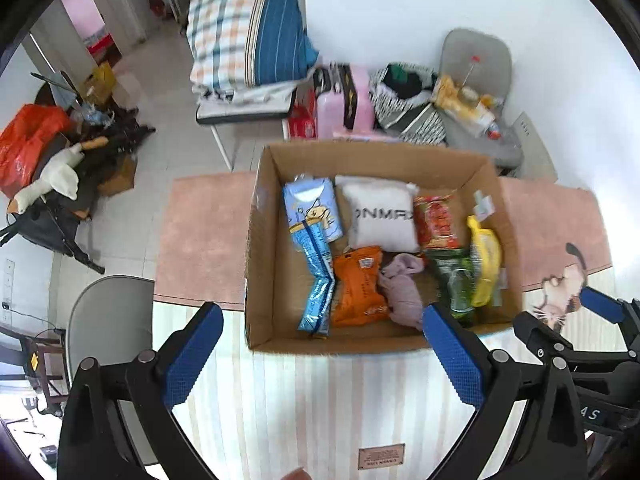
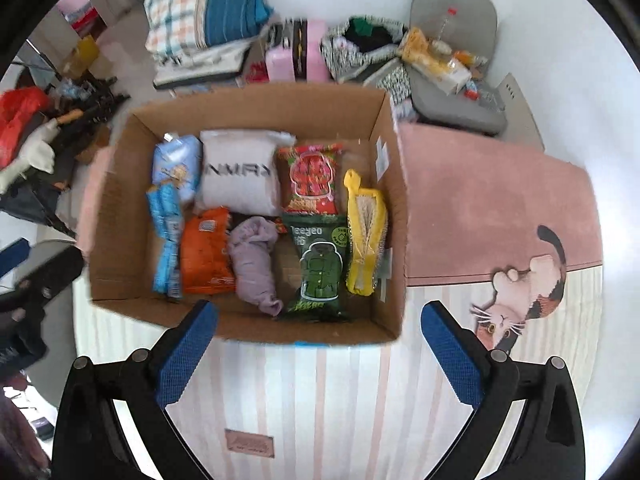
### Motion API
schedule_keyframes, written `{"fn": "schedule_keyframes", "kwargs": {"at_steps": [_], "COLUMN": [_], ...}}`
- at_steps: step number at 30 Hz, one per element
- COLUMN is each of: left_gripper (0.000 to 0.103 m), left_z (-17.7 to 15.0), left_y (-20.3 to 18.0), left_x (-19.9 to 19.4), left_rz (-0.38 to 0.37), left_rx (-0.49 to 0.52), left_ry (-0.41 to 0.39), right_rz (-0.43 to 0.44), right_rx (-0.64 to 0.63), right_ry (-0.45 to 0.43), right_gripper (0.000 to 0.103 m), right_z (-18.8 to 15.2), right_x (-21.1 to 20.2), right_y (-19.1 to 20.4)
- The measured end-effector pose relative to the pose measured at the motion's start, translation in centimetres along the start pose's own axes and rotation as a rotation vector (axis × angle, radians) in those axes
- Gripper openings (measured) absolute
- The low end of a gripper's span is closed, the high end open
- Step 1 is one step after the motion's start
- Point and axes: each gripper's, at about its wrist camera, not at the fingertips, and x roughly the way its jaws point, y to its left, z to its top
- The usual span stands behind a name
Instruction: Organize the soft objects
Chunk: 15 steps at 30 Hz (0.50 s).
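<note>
An open cardboard box stands on the table. It holds a white pillow, a blue pack, a long blue packet, an orange pack, a lilac cloth, a red snack bag, a green snack bag and a yellow sponge. My left gripper is open and empty just before the box's near wall. My right gripper is open and empty there too; it also shows in the left wrist view.
The table has a striped cloth and a pink mat with a cat picture. Behind stand a grey chair with snacks, a pink case, folded bedding and floor clutter at left.
</note>
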Motion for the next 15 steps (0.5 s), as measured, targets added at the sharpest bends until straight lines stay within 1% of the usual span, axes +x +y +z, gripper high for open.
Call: {"fn": "schedule_keyframes", "kwargs": {"at_steps": [2,6,12,15], "left_gripper": [0.102,0.102,0.102,0.102], "left_z": [-0.9,-2.5,-5.2,-6.5], "left_y": [-0.1,-0.2,-0.6,-0.7], "left_x": [-2.3,-6.3,-13.0,-15.8], "left_rz": [-0.014,-0.036,-0.006,0.014], "left_rx": [0.0,-0.008,-0.007,-0.004], "left_ry": [-0.034,-0.088,-0.197,-0.236], "right_rz": [-0.001,0.013,0.029,0.046], "right_rx": [-0.005,-0.011,-0.021,-0.012], "right_ry": [-0.049,-0.121,-0.203,-0.245], "right_gripper": [0.103,0.103,0.103,0.103], "right_z": [-0.9,-3.0,-6.4,-8.3], "right_x": [-2.9,-7.9,-14.0,-17.0], "right_y": [-0.1,-0.3,-0.4,-0.6]}}
